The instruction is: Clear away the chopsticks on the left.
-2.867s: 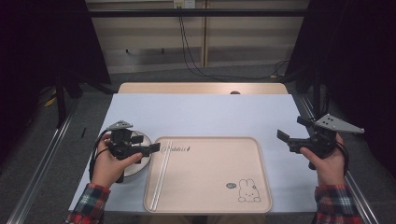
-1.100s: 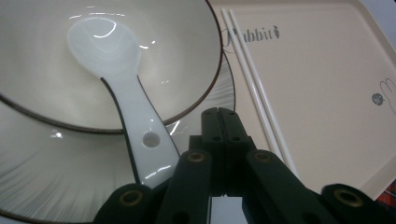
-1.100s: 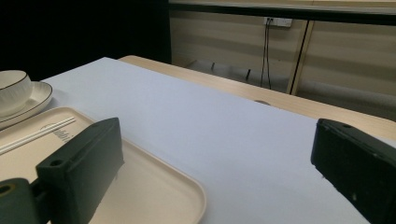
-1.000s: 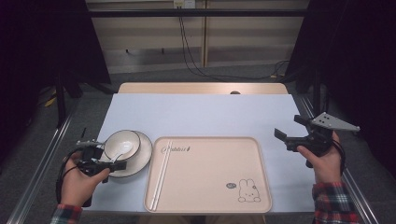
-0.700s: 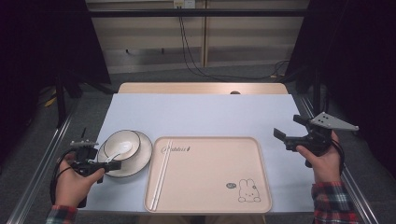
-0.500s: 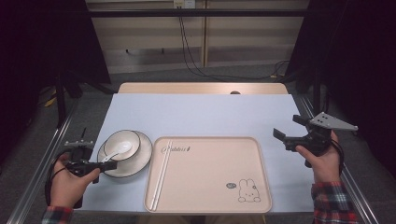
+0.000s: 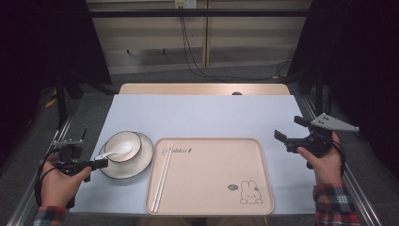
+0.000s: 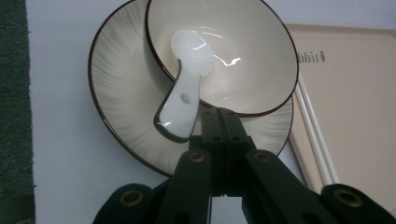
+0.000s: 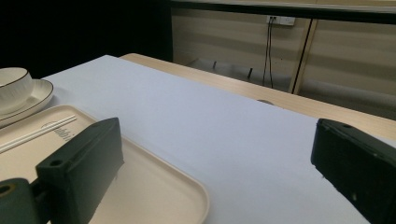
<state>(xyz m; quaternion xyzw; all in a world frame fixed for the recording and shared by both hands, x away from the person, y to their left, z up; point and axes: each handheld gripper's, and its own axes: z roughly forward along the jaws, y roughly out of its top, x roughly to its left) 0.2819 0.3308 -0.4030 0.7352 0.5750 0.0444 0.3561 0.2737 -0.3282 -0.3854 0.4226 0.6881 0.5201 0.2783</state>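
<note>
Now drawn back toward the table's (image 7: 202,115) left edge, left gripper (image 7: 101,164) with jaws together on nothing, tips just short of the white spoon (image 8: 184,88); spoon left resting in the bowl (image 8: 252,51) on its plate (image 8: 116,107), likely just placed; beside them, tray (image 7: 211,197) holding chopsticks (image 7: 162,176); right gripper (image 7: 291,132) parted, empty, near right edge; no obstruction apparent.

The far half of the tabletop (image 7: 202,113) lies open. Nearer, the tray (image 7: 221,188) fills the middle, chopsticks (image 7: 162,176) along its left edge, bowl (image 7: 123,146) and plate (image 7: 134,165) crowding the left.
</note>
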